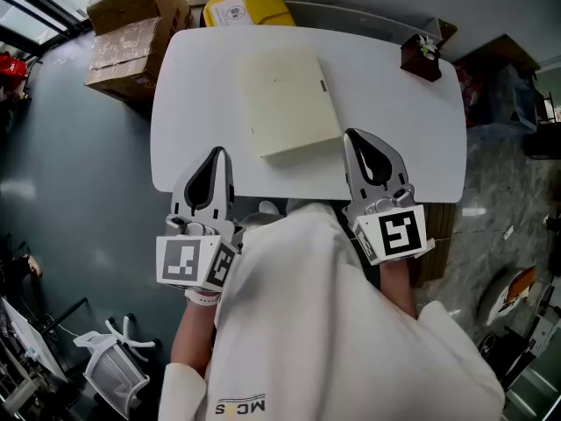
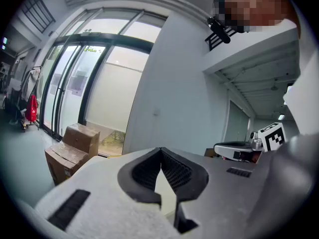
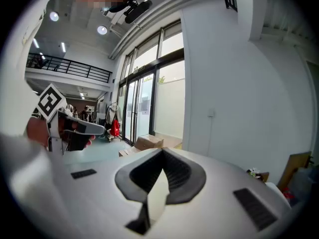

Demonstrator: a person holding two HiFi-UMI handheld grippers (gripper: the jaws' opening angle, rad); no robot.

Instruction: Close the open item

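- The cream folder [image 1: 289,103] lies flat and closed in the middle of the white tabletop [image 1: 197,95], a small tab showing on its right edge.
- The left claw [image 1: 219,154] is pressed together with nothing in it, hovering at the tabletop's near edge, apart from the folder.
- The right claw [image 1: 352,139] is likewise pressed together and empty, its tip just beside the folder's near right corner.
- A small dark red box [image 1: 421,57] sits at the far right corner.
- Cardboard boxes [image 1: 131,24] stand on the floor beyond the far left corner.
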